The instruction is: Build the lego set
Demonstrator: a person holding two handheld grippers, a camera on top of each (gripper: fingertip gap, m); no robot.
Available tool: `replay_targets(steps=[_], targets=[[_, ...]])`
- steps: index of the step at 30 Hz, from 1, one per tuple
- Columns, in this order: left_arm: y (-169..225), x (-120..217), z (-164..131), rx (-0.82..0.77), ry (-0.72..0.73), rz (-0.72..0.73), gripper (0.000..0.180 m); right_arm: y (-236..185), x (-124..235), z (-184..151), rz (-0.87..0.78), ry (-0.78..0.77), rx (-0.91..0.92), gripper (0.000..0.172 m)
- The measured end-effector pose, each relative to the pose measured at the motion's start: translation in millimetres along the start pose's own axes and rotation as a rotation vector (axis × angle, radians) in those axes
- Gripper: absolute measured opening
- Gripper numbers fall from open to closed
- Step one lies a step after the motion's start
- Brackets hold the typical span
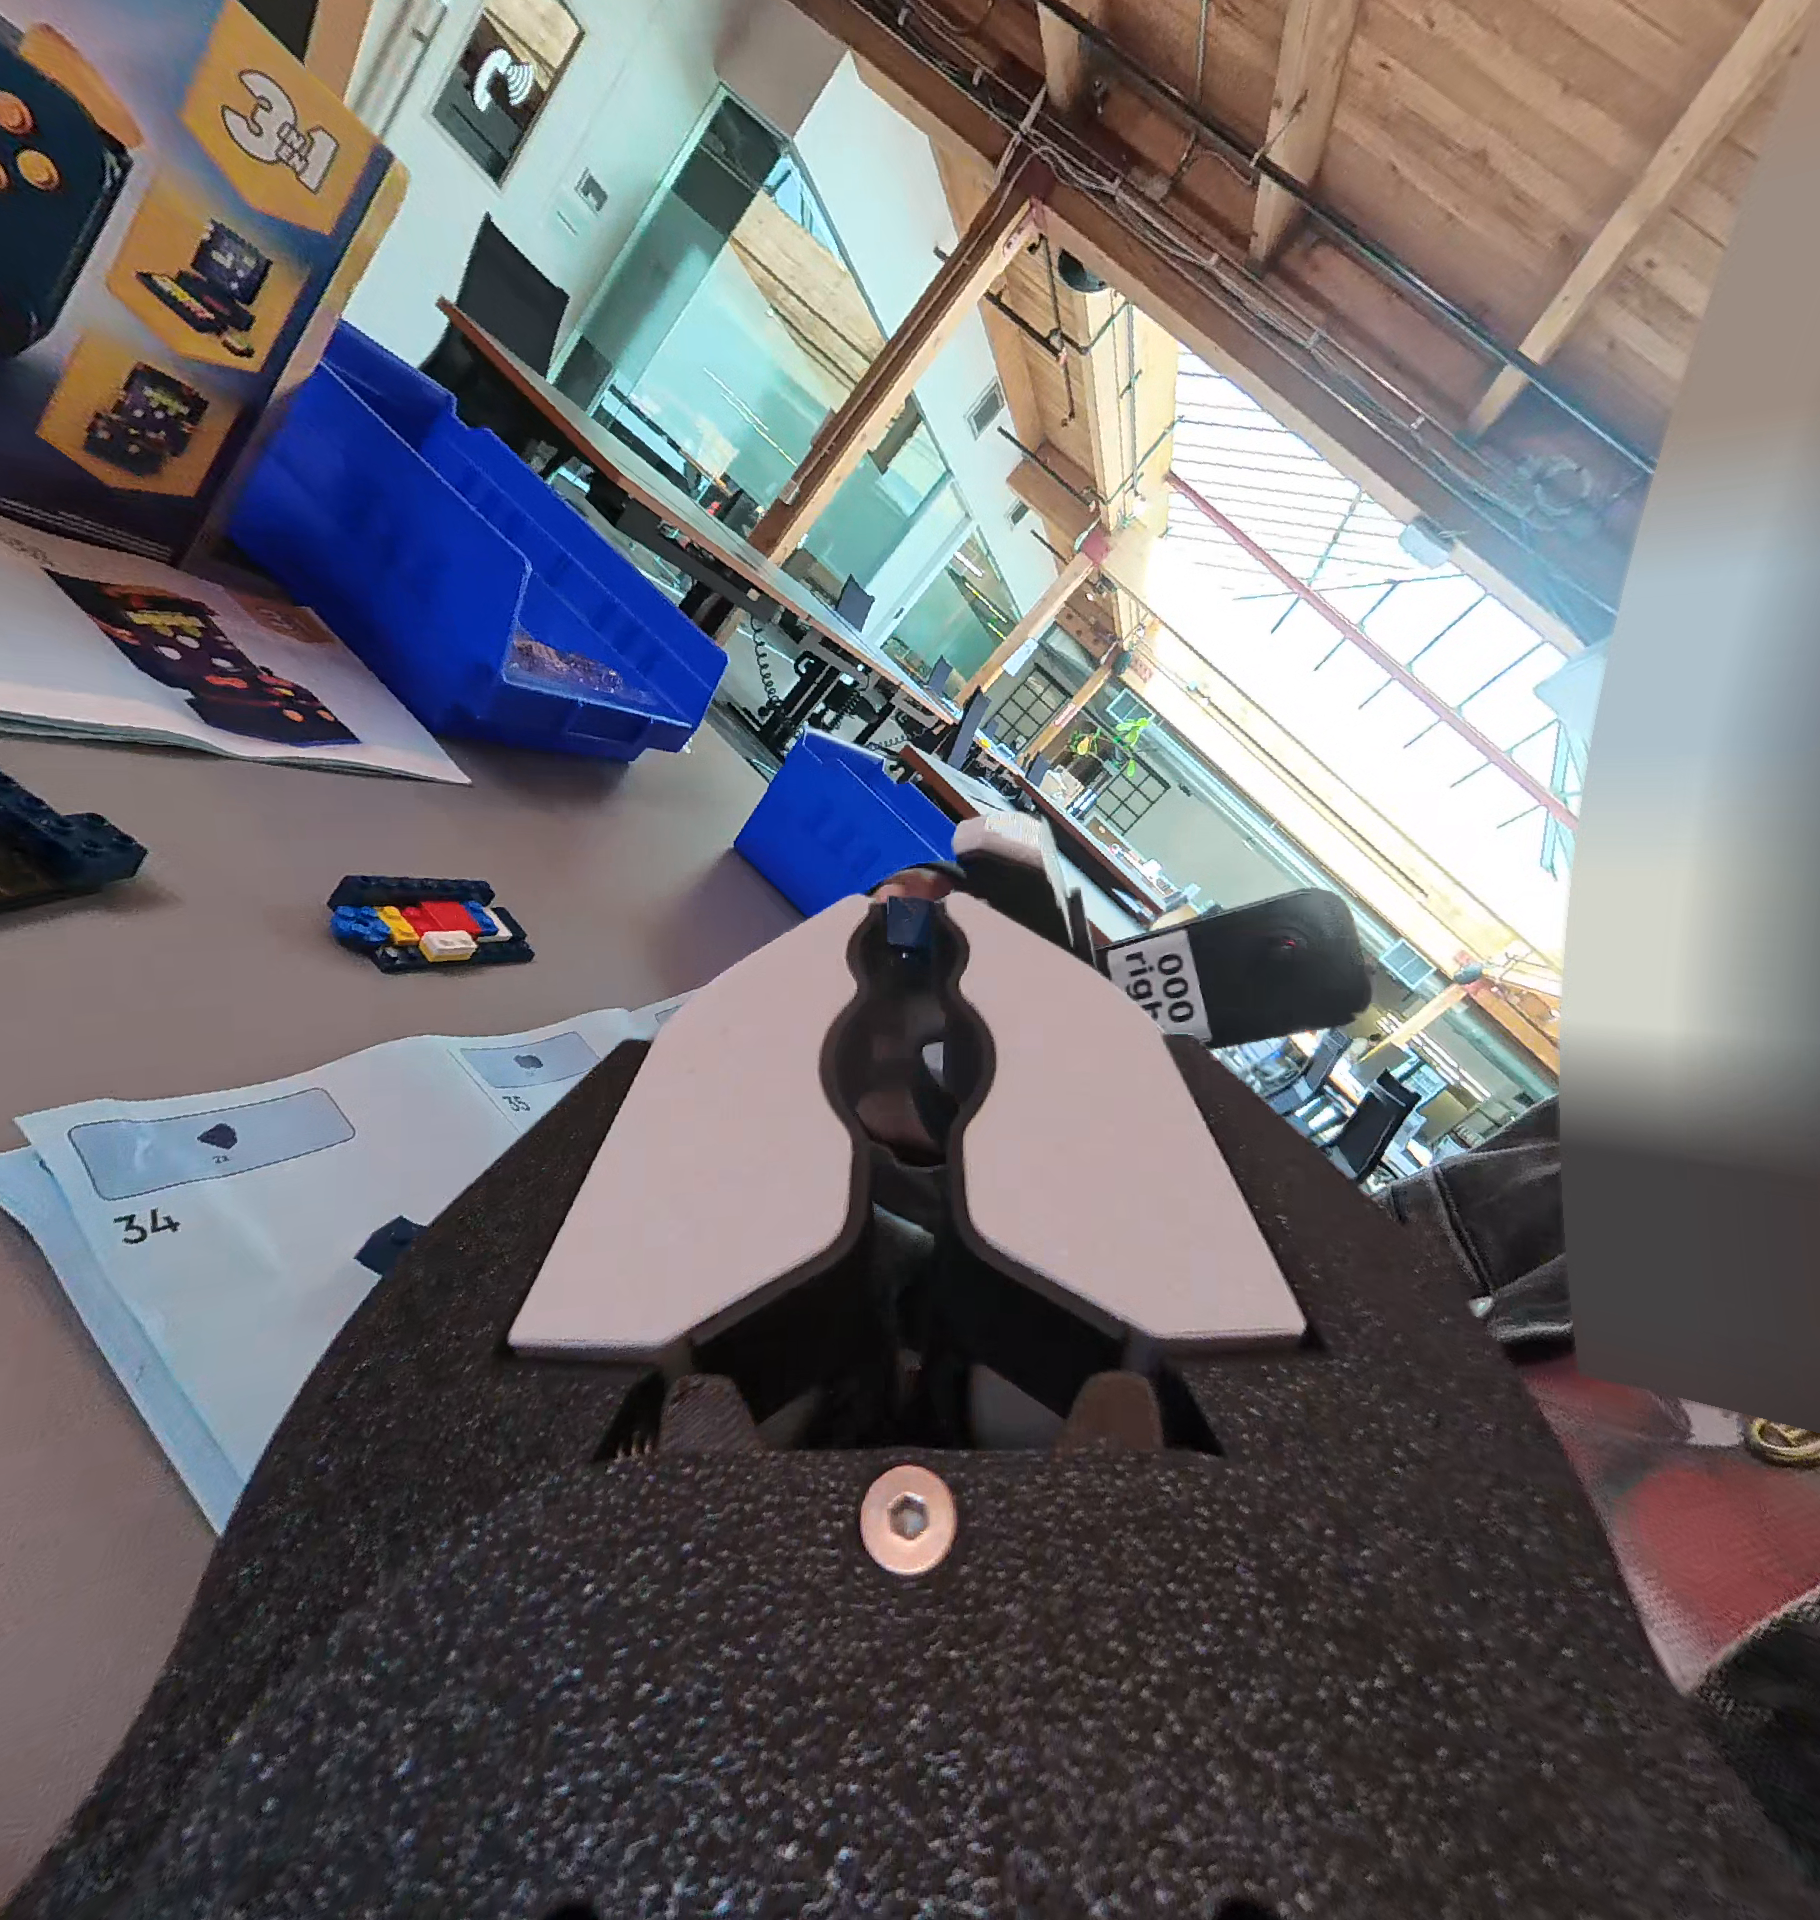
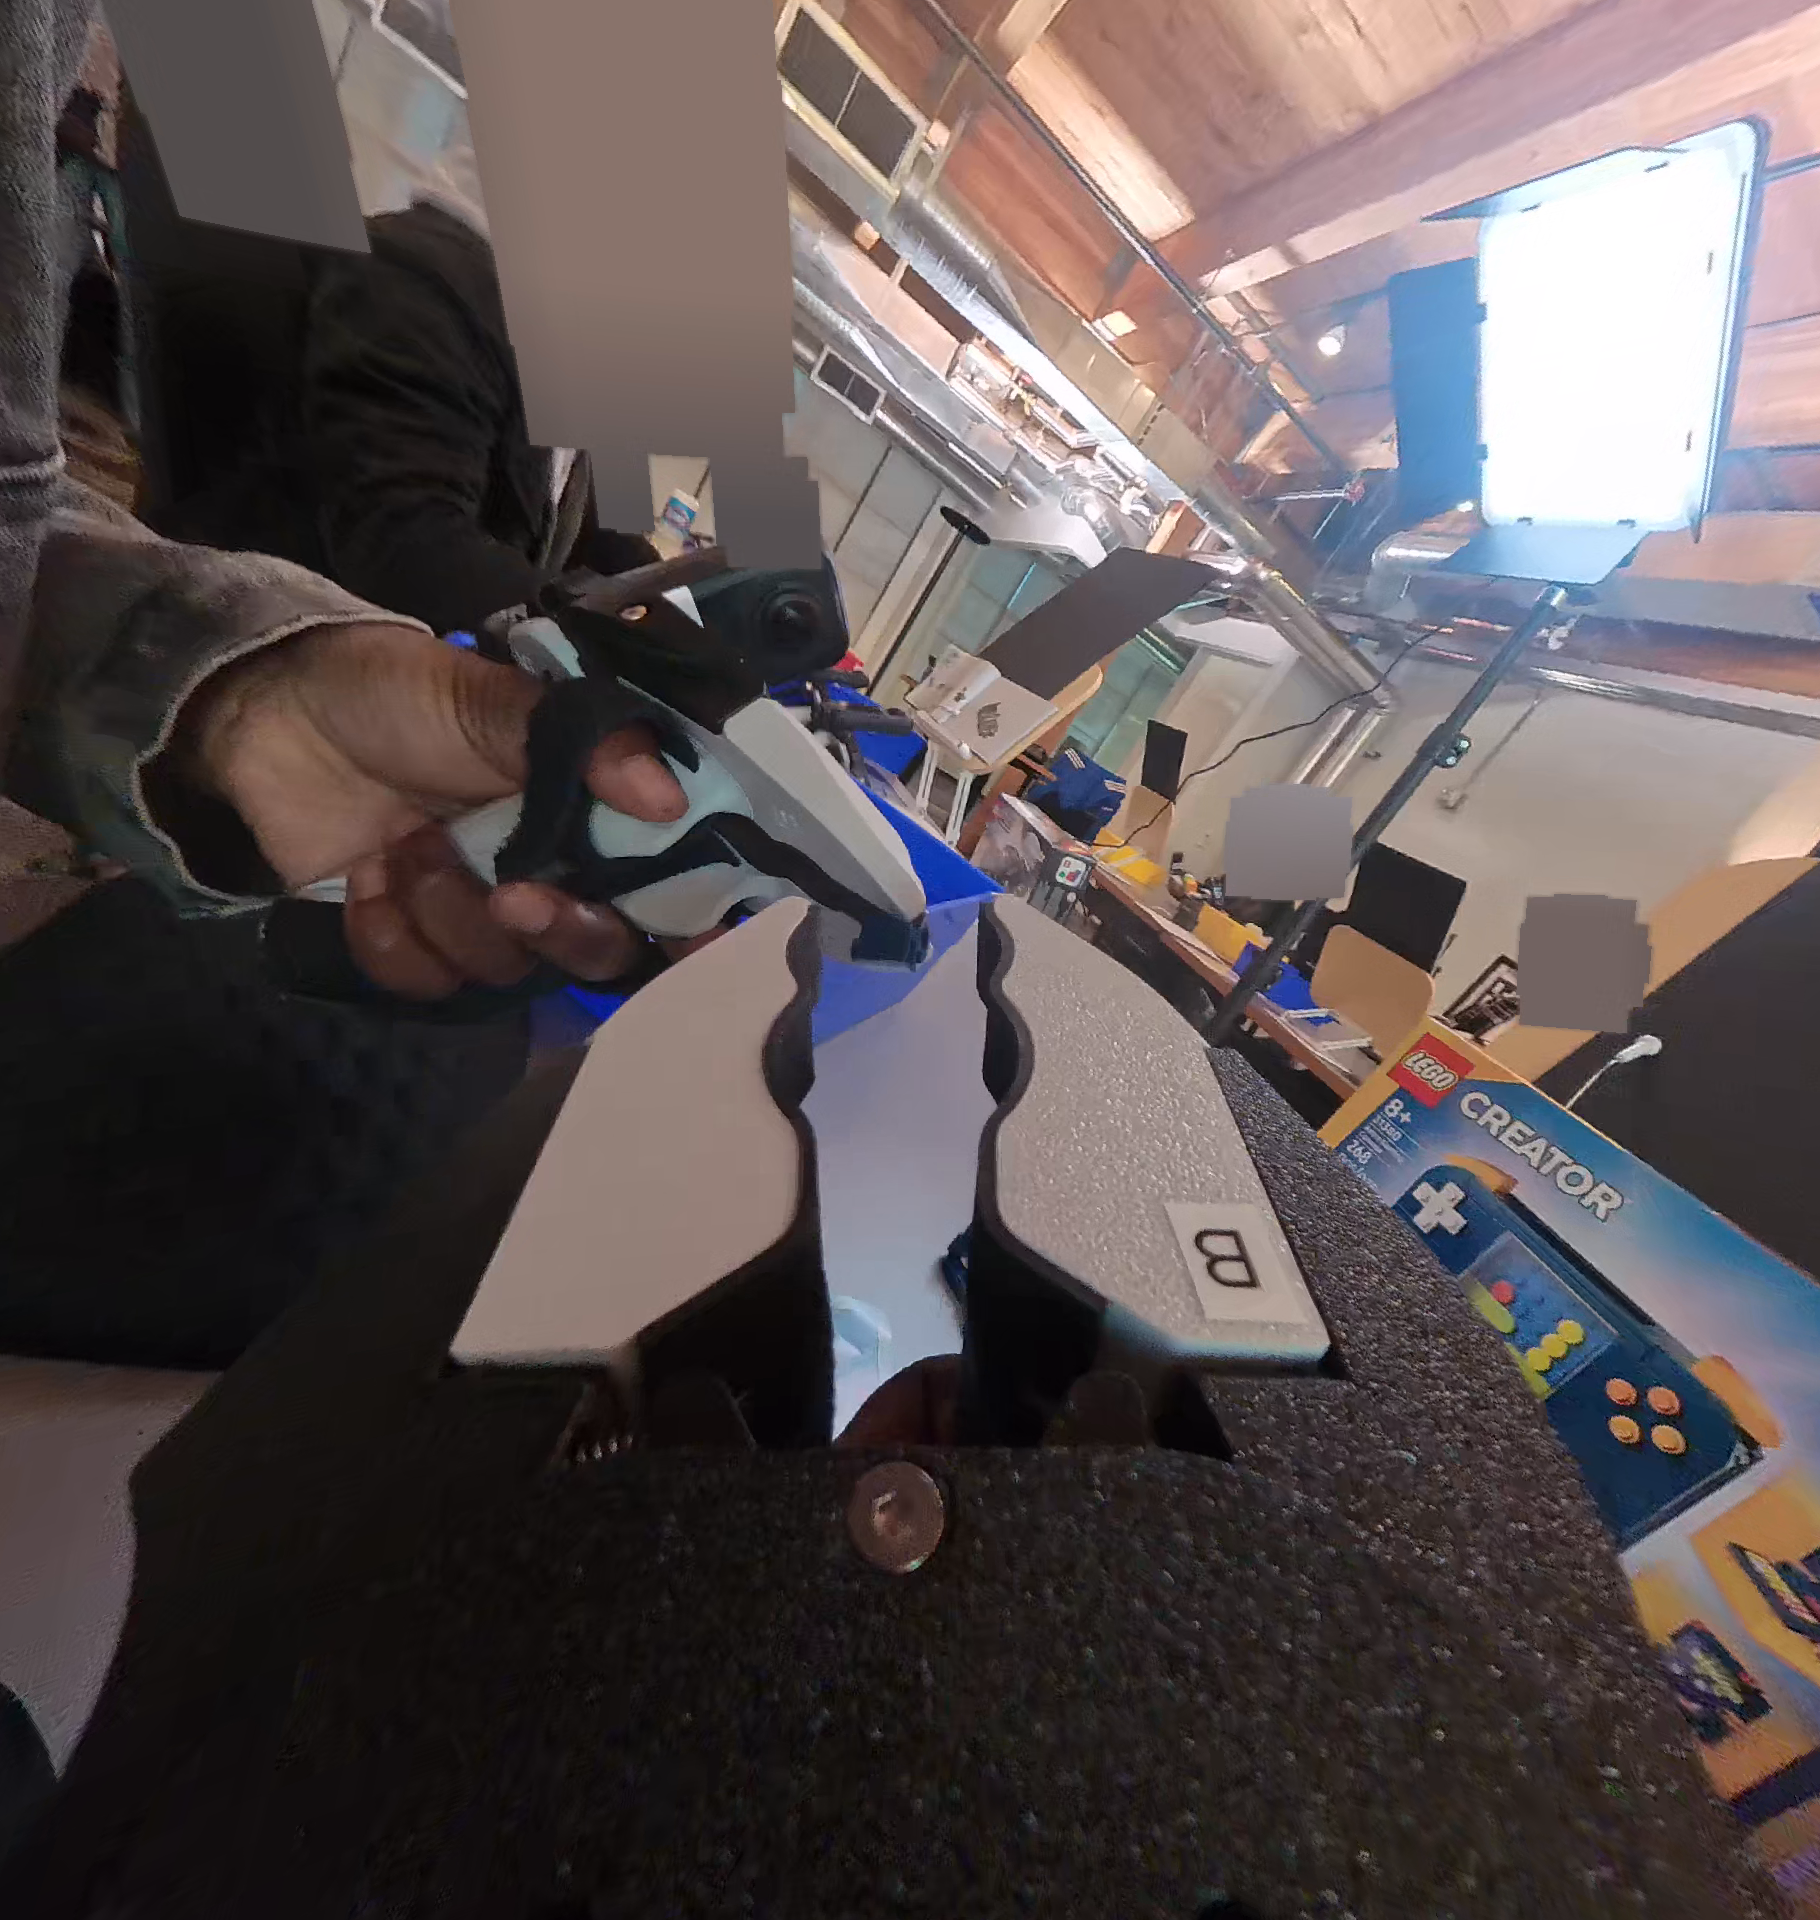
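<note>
Grey counter (image 1: 532, 831) runs off to the left in the left wrist view, with open room in its middle and clutter along its far edge. At far left a printed toy box (image 1: 158, 260) stands upright, an open booklet (image 1: 158, 665) lying before it. Right of that a large blue bin (image 1: 449, 582) sits against the counter's back edge, and a smaller blue bin (image 1: 844, 831) stands nearer the corner. A small flat brick assembly (image 1: 428, 925), dark blue with red, yellow and white pieces, lies alone on bare counter, its long axis running left to right. Loose instruction sheets (image 1: 241, 1174) lie near the front edge, partly under the gripper body.

Centre of view, the left gripper (image 1: 906, 925) has its jaws nearly together, clamped on a small dark blue brick (image 1: 904, 923) at the very tips. The brick is held clear of the counter; which way its long axis runs cannot be told.

Just right of it, the right gripper (image 2: 895, 935) has its jaws apart with nothing between them, close to the brick but not touching it.
</note>
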State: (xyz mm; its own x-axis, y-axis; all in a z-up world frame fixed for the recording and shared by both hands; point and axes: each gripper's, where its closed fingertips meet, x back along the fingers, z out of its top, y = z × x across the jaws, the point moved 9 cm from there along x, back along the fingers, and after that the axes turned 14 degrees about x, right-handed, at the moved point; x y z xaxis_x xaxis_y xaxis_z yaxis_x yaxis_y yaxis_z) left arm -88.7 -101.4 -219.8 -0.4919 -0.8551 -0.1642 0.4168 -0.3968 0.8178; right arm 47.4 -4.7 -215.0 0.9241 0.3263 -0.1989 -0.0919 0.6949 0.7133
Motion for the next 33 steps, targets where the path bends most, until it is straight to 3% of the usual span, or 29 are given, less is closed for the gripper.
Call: replay_targets(steps=[6,11,13,16,18,21,25,29,33], targets=[[-2.3,-3.3,-3.1,-0.009,-0.013,-0.003,0.008,-4.6,-3.0,-4.8,0.020,-0.086,0.051,0.013],[-0.6,3.4,11.2,-0.243,-0.038,0.154,0.023,6.4,-2.3,-18.1,0.024,-0.142,-0.165,0.012],[5.6,10.1,23.7,-0.368,-0.068,0.232,0.029,8.5,-3.7,-33.6,0.111,-0.236,-0.353,0.012],[20.3,22.7,44.4,-0.534,-0.160,0.335,0.033,-3.0,-8.1,-60.8,0.318,-0.497,-0.620,0.012],[30.5,32.4,56.7,-0.604,-0.271,0.388,0.035,-15.2,-9.1,-76.1,0.392,-0.676,-0.681,0.012],[41.3,53.3,78.7,-0.718,-0.362,0.508,0.037,-27.6,-10.9,-84.1,0.449,-0.792,-0.639,0.013],[42.1,87.0,110.9,-0.846,-0.498,0.690,0.031,-25.9,-13.9,-78.1,0.422,-0.738,-0.561,0.032],[1.3,115.2,123.3,-0.676,-0.881,0.751,0.028,-12.3,-12.4,-71.0,0.321,-0.600,-0.581,0.037],[-45.2,108.1,113.2,-0.596,-1.069,0.696,0.025,-3.9,-9.5,-69.2,0.260,-0.524,-0.606,0.037]])
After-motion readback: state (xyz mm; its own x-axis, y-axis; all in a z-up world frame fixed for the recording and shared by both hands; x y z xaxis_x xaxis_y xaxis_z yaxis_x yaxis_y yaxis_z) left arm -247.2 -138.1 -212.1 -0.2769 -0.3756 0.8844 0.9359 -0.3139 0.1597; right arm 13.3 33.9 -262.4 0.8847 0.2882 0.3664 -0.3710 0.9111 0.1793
